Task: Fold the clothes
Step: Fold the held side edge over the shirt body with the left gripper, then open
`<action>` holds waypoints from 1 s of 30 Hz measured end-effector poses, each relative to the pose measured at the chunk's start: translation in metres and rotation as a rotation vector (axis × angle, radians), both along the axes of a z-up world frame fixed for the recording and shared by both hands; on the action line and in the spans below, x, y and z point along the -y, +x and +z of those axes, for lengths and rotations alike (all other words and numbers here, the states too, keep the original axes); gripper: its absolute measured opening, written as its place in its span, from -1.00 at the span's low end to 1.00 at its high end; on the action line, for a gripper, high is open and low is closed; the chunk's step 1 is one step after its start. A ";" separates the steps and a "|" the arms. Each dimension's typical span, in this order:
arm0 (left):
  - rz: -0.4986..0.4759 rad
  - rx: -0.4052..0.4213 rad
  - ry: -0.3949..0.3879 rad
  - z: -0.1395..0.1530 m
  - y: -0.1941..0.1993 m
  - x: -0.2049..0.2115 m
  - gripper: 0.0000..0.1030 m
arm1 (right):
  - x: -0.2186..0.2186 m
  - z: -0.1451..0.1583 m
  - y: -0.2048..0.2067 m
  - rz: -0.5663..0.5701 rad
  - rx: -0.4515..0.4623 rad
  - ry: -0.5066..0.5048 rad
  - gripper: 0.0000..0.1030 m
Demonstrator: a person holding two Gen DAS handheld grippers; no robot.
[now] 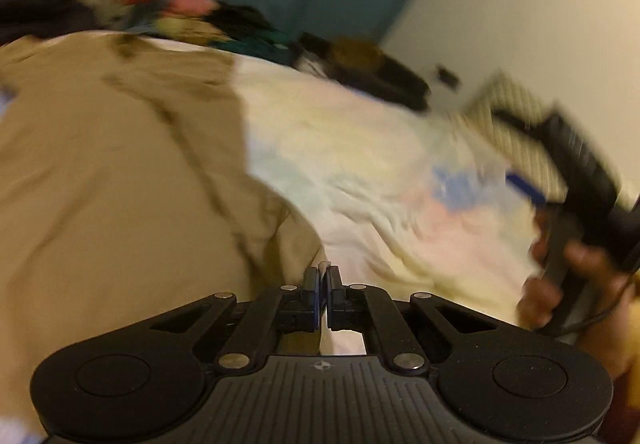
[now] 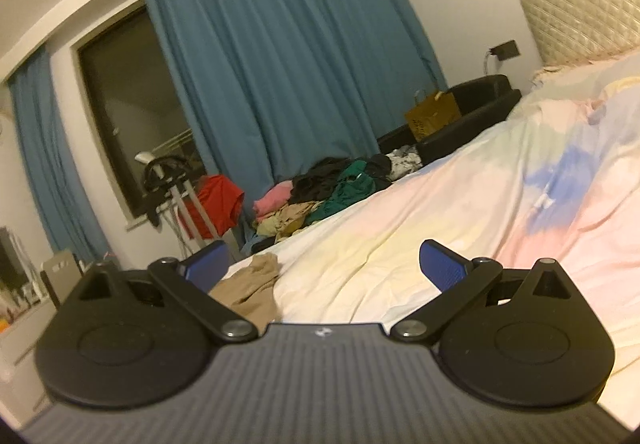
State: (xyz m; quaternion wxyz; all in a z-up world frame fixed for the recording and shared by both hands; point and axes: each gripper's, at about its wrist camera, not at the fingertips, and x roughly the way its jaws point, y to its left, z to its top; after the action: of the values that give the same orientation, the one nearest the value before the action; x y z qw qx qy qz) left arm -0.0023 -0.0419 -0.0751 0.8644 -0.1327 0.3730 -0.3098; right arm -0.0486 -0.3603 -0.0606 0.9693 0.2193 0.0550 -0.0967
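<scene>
A tan garment (image 1: 120,172) lies spread over the left half of the pastel bedsheet (image 1: 360,164); its folded edge runs up to my left gripper (image 1: 323,272). That gripper is shut, with a thin sliver of the cloth's edge pinched between its blue pads. The view is smeared by motion. Further right, a hand (image 1: 576,260) holds my right gripper (image 1: 506,148) above the sheet. In the right wrist view the right gripper (image 2: 324,264) stands wide open with nothing between its fingers, and a bunched part of the tan garment (image 2: 248,284) lies just past its left finger.
A pile of mixed clothes (image 2: 332,188) sits at the far edge of the bed. Behind it are blue curtains (image 2: 280,64), a rack with a red garment (image 2: 216,208), a black sofa (image 2: 472,112) with a paper bag (image 2: 432,116), and a quilted headboard (image 2: 580,12).
</scene>
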 end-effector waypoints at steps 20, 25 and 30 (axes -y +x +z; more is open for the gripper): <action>0.194 -0.186 0.015 -0.037 0.009 -0.078 0.21 | -0.053 -0.001 0.026 0.251 -0.143 -0.083 1.00; 0.171 -0.213 -0.030 -0.050 0.021 -0.075 0.24 | -0.055 -0.009 0.043 0.373 -0.162 0.038 1.00; 0.178 -0.270 -0.033 -0.067 0.037 -0.069 0.16 | -0.077 -0.005 0.114 0.519 -0.231 0.168 0.88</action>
State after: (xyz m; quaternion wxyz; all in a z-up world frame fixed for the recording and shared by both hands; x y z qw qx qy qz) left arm 0.0346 0.0269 -0.1422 0.8280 -0.2200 0.4675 -0.2177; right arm 0.0657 -0.2835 -0.0654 0.9274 0.2649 0.2269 0.1351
